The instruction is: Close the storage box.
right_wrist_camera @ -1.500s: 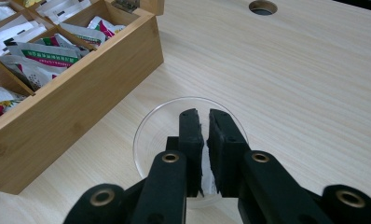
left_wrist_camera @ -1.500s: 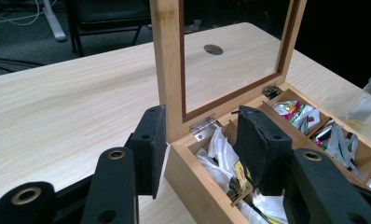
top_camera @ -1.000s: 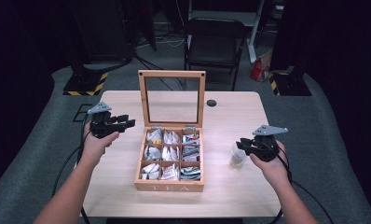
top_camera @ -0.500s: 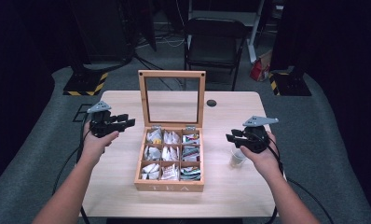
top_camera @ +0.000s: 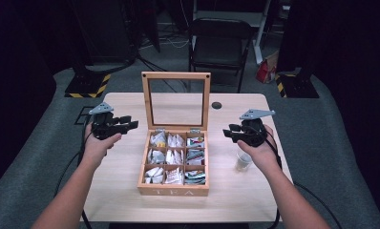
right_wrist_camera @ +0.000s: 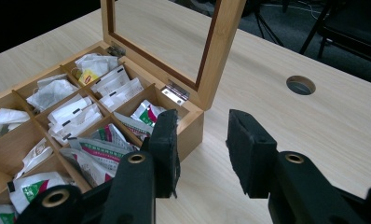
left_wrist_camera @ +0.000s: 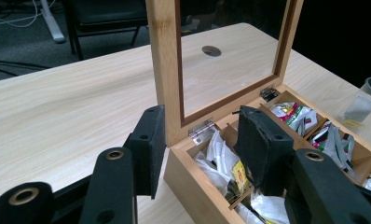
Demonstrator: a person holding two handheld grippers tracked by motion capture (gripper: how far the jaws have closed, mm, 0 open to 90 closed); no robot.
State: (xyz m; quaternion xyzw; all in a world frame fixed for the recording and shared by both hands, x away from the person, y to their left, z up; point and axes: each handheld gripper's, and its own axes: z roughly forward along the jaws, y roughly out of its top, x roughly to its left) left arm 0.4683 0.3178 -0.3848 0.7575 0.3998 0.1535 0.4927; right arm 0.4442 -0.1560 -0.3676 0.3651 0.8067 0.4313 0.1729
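High view: tea box (top_camera: pixel 174 190) lies between left tongs (top_camera: pixel 131 123) and right tongs (top_camera: pixel 227 132); both part-open, empty, right just widening.

Tea box (top_camera: pixel 174 190) mid-table (top_camera: pixel 131 102), lid (top_camera: pixel 176 101) upright behind, cup (top_camera: pixel 243 161) to its right, chair (top_camera: pixel 220 43) beyond.

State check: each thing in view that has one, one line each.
Tea box: open, compartments hold tea bags.
Lid: standing upright on its hinges.
Cup: upright on the table by the right hand, a tea bag inside.
Left gripper: open, nothing between the jaws.
Right gripper: open, jaws just opening, nothing between them.
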